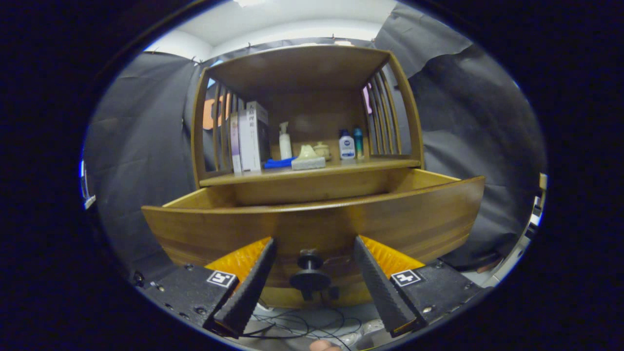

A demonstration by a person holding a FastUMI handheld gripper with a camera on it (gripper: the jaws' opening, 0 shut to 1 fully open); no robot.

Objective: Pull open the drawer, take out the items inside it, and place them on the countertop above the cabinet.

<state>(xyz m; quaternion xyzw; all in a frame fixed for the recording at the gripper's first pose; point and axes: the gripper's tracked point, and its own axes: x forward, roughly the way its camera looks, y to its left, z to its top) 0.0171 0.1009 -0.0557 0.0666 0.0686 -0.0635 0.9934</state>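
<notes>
The gripper [314,248] stands wide open, its fingers either side of the drawer knob [309,273] and clear of it. The knob sits on the front of the drawer [399,219], which is pulled out. Above the drawer, the cabinet's countertop [341,171] holds books [251,136], bottles [347,146] and a sponge [308,158].

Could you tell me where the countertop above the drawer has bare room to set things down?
The countertop is bare along its front edge, and between the sponge and the white bottle. Left is crowded: books, spray bottle, blue cloth. The gripper is open around the drawer knob.
</notes>
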